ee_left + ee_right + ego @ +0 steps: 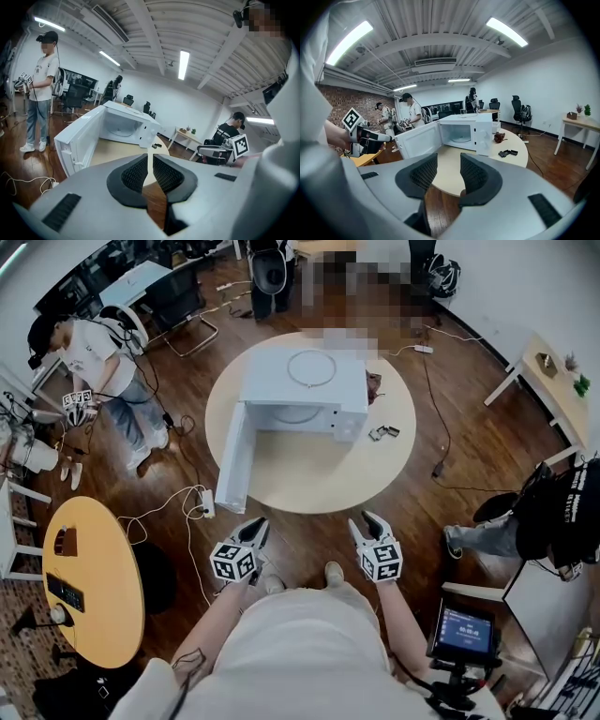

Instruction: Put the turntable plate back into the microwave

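Note:
A white microwave (302, 390) stands on a round beige table (291, 479), its door (232, 457) swung open to the left. A pale glass plate (462, 138) lies inside the cavity, also seen in the left gripper view as a plate (122, 133). A thin ring (311, 368) lies on the microwave's top. Both grippers hang over the wooden floor, short of the table's near edge. My left gripper (256, 530) (150, 161) is shut with nothing in it. My right gripper (370, 524) (444, 171) is open and empty.
Small dark parts (383, 432) and a brownish object (374, 385) lie on the table right of the microwave. A power strip (208, 505) and cables trail on the floor. An orange round table (94, 577) stands left, a person (94, 362) beyond it, a seated person (544, 521) right.

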### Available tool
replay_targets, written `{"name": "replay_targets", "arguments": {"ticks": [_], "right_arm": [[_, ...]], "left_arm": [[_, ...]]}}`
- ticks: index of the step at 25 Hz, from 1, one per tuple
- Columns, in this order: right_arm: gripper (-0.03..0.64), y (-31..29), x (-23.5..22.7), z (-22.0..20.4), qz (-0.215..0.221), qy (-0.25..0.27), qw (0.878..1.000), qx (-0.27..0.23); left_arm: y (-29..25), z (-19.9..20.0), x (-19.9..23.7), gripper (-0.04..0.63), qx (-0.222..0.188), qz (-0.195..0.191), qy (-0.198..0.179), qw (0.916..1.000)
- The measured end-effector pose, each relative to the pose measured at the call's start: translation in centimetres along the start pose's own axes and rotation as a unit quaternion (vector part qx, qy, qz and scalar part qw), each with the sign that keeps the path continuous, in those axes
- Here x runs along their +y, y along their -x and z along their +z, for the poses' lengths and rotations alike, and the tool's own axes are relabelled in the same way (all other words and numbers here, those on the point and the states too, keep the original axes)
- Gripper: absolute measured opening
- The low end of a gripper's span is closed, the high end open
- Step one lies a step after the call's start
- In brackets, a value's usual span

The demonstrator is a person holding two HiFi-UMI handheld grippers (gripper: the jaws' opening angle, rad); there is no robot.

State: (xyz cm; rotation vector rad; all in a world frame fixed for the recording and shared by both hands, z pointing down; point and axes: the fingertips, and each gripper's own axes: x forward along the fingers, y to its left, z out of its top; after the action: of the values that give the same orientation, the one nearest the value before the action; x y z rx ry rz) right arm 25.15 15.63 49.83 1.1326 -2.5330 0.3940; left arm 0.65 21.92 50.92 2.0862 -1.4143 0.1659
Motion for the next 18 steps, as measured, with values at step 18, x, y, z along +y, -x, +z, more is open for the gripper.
{"name": "replay_targets", "arguments": {"ticks": [18], "right_arm": [[0.155, -0.1, -0.6, -1.2, -0.017, -0.004, 1.0, 0.016]], "left_arm": [[0.1, -1.1, 1.1, 0.037, 0.016, 0.008, 0.016, 0.9997]]}}
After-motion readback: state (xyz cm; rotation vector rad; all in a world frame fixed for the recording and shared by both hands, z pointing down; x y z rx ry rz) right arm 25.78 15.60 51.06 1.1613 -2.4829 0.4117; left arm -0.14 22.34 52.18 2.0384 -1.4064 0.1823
